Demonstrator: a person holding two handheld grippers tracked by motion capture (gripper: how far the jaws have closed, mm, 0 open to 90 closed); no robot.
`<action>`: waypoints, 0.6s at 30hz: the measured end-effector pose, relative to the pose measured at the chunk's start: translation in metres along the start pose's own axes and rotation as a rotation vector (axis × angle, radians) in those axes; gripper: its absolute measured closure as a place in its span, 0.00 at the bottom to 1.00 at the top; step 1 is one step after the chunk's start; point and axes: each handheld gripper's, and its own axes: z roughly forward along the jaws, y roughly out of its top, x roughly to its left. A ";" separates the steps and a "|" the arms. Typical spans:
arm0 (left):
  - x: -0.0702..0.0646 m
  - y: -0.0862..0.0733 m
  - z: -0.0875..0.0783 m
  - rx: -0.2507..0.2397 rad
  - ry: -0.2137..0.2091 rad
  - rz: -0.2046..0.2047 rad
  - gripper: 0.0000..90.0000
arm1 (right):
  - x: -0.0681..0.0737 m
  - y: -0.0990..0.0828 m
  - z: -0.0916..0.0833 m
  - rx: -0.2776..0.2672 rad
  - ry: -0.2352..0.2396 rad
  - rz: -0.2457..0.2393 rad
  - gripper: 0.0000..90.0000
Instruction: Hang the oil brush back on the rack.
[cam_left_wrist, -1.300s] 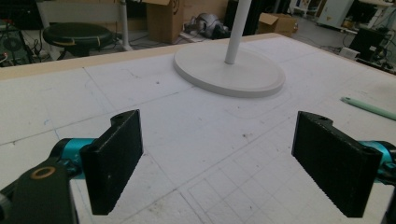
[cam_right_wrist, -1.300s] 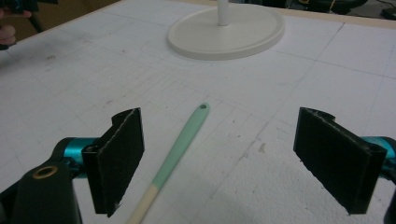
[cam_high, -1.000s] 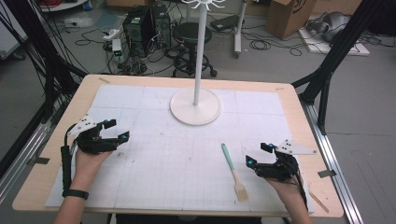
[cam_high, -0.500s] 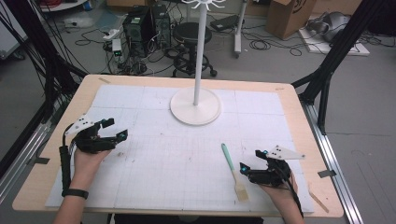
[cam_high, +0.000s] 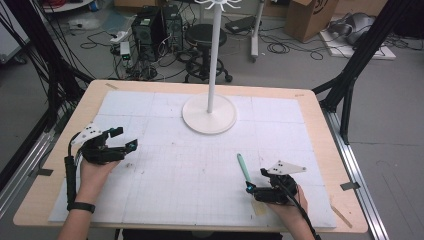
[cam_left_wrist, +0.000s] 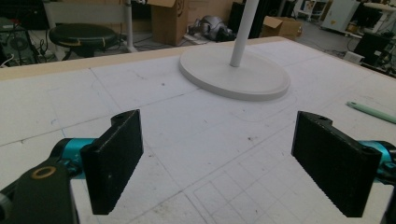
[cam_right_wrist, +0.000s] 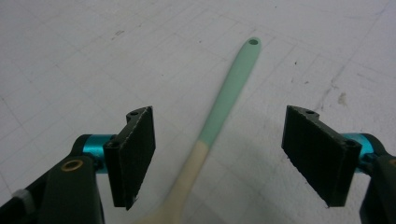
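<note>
Your left gripper (cam_high: 121, 142) sits well to the left of the round white stand base with its thin upright pole (cam_high: 209, 114), your left hand (cam_high: 95, 162) wrapped around it; its black jaws stand wide apart with nothing between them, pointing across the white gridded mat (cam_high: 165, 175) toward that base (cam_left_wrist: 233, 71). Right of the base and nearer you, the slim spatula with a mint-green handle and pale cream blade end (cam_high: 245, 171) lies flat on the mat. Your right gripper (cam_high: 250, 189) rests low over its cream end, jaws spread wide on either side of the spatula (cam_right_wrist: 219, 112), not touching it. The mat covers a light wooden table (cam_high: 320, 125); beyond the base, the grey floor holds a black stool (cam_high: 202, 37), cables and cardboard boxes.
</note>
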 end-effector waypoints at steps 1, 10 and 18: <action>0.000 0.000 0.000 0.000 0.002 0.000 0.19 | 0.002 -0.001 0.000 0.010 -0.011 0.001 0.36; 0.001 -0.001 0.001 0.002 0.003 0.001 0.19 | 0.016 -0.004 0.006 0.046 -0.093 -0.009 0.54; 0.001 -0.001 0.002 0.000 0.004 -0.002 0.19 | 0.021 -0.009 0.009 0.051 -0.109 -0.003 0.64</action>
